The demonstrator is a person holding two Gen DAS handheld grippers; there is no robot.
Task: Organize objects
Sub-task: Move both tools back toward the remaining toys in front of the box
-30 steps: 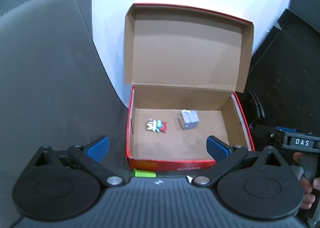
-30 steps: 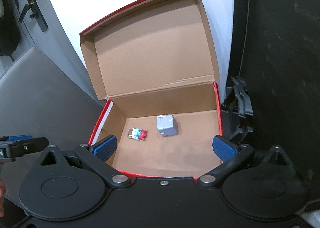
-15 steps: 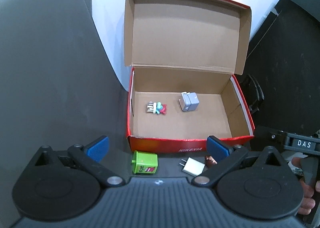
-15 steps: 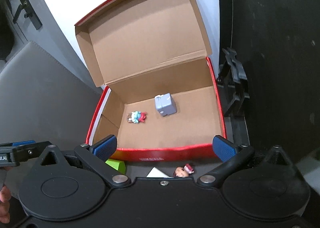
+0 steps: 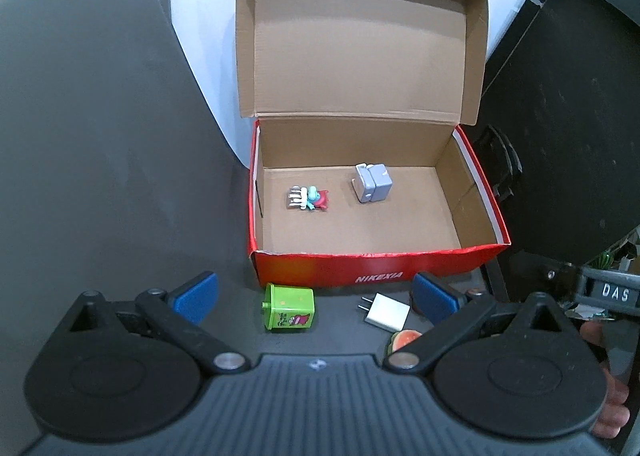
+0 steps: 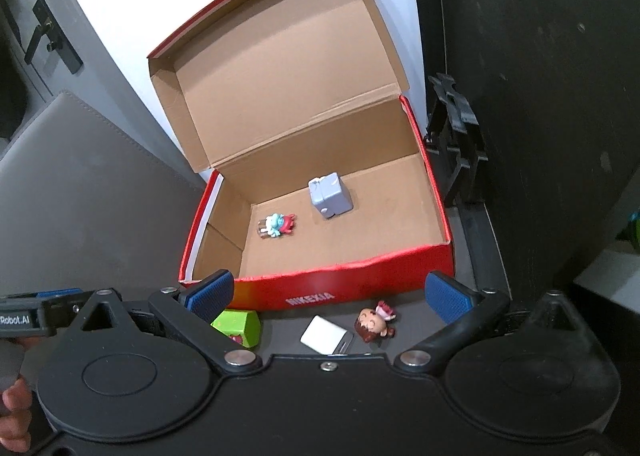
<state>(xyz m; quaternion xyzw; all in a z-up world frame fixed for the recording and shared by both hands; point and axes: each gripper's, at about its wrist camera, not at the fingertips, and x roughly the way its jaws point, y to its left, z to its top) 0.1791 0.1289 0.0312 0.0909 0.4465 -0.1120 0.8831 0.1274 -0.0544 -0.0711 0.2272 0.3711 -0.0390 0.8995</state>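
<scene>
So far we have two things in the red shoebox (image 5: 372,268): a small grey block-shaped toy (image 5: 373,183) standing near the back wall, and a little red-and-teal figurine (image 5: 309,198) lying on the cardboard floor to its left, the two well apart. The lid is folded back and open, so nothing blocks the way in.

We judge the task roughly half done. Left outside, on the dark surface just in front of the box's front wall, are a green cube-shaped toy (image 5: 290,308), a white plug adapter (image 5: 386,311) with its prongs showing, and a small doll with brown hair (image 6: 374,325) (seen clearly only from the right wrist). From the left wrist we also catch a red-and-green piece (image 5: 404,338) peeking out beside the gripper body; we cannot tell what it is.

Our left gripper (image 5: 314,294) has its blue pads spread wide with nothing between them, and it hangs above the green cube and the adapter. Our right gripper (image 6: 328,294) is likewise spread and empty, hovering over the adapter and the doll.

What remains, as we read it, is to lift each loose item over the front wall and set it on the free floor at the front of the box.
</scene>
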